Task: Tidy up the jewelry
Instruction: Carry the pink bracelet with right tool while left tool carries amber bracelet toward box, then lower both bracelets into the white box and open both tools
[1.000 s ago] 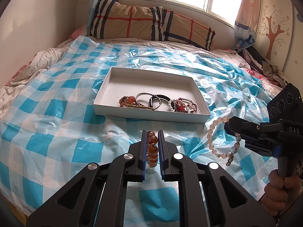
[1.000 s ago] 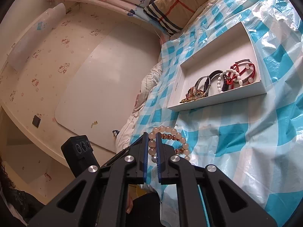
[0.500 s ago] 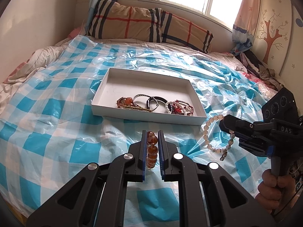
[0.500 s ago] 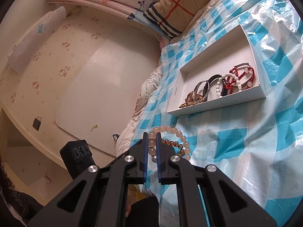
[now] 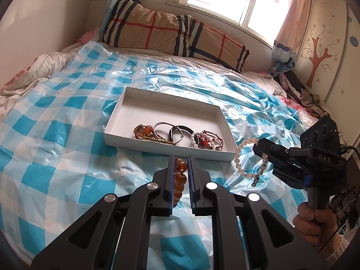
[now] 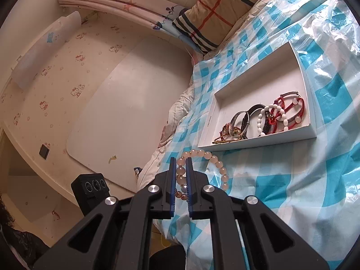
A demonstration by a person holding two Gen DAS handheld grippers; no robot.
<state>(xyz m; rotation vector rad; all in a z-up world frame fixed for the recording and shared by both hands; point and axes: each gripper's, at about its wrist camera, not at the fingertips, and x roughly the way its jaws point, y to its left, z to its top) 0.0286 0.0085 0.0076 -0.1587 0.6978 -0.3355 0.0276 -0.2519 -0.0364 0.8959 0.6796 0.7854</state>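
Observation:
A white shallow tray (image 5: 126, 112) lies on the blue-checked plastic sheet and holds several bracelets (image 5: 177, 132) along its near wall; it also shows in the right wrist view (image 6: 254, 85). My left gripper (image 5: 181, 164) is shut on an amber bead bracelet (image 5: 179, 180), held above the sheet just in front of the tray. My right gripper (image 6: 180, 168) is shut on a pale pink bead bracelet (image 6: 216, 159), which hangs as a loop near the tray's front right corner (image 5: 240, 162).
The sheet (image 5: 56, 135) covers a bed. A plaid pillow (image 5: 171, 33) lies along the headboard under the window. Crumpled clothes (image 5: 301, 94) sit at the right edge. A wall (image 6: 112, 101) runs along the bed's left side.
Both grippers have risen and drawn nearer the tray with their bracelets still held. The pink bracelet now hangs close to the tray's front right corner.

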